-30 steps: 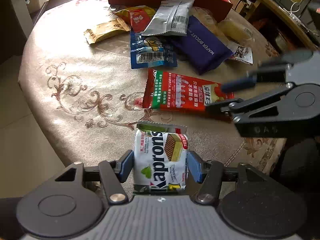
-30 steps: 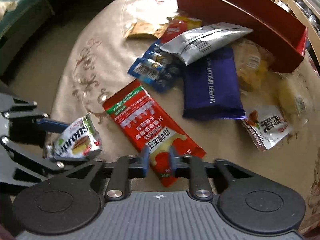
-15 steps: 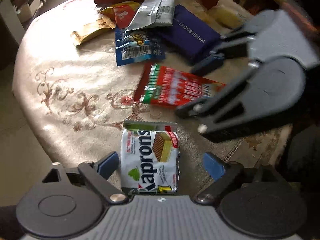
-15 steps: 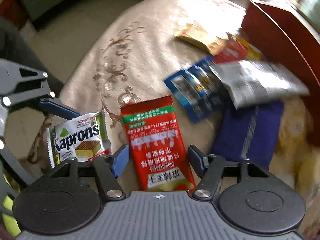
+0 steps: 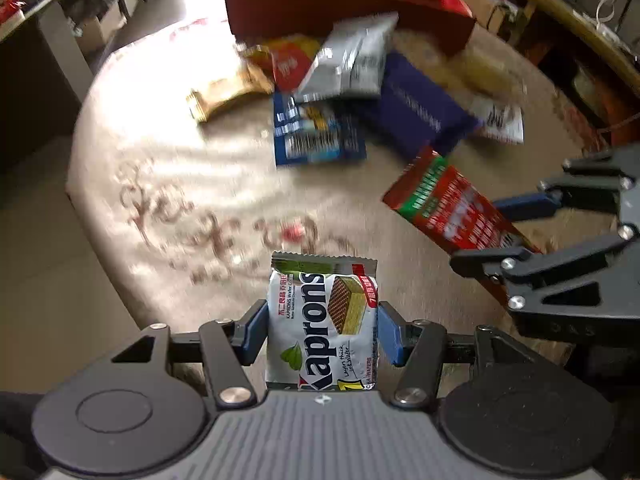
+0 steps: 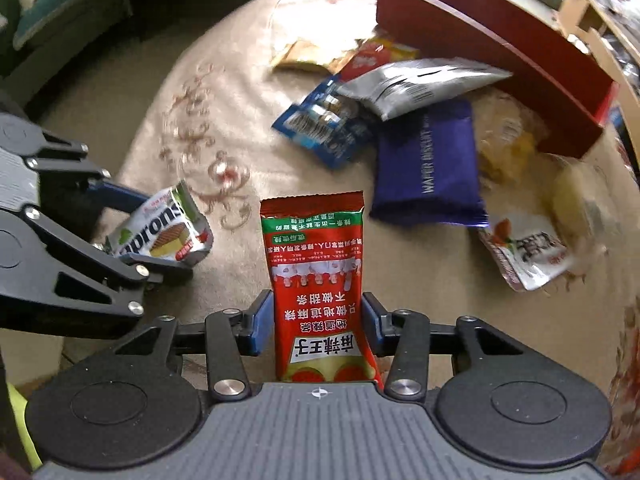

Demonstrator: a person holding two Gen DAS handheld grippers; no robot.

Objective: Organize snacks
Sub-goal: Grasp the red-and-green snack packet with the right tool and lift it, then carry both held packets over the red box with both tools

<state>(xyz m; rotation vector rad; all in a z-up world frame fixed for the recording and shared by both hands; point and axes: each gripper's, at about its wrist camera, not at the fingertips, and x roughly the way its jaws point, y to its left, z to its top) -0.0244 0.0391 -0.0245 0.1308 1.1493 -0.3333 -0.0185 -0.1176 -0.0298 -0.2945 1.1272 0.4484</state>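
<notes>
My left gripper (image 5: 322, 334) is shut on a white Kaprons wafer pack (image 5: 322, 320), held above the table's near edge; the pack also shows in the right wrist view (image 6: 160, 234). My right gripper (image 6: 318, 322) is shut on a long red snack packet (image 6: 318, 288), lifted off the cloth; that packet also shows in the left wrist view (image 5: 452, 208). The red tray (image 5: 344, 4) stands at the far side of the table, also seen in the right wrist view (image 6: 500, 52).
Loose snacks lie before the tray: a silver bag (image 6: 416, 84), a purple wafer pack (image 6: 428, 164), a blue packet (image 6: 324, 124), a gold packet (image 5: 224, 94), a white-red packet (image 6: 528, 252). The beige patterned tablecloth (image 5: 180, 184) drops off at left.
Both grippers opened half a second ago and are now shut on their packs. The right gripper has lifted the red packet off the cloth; both views have pulled back.
</notes>
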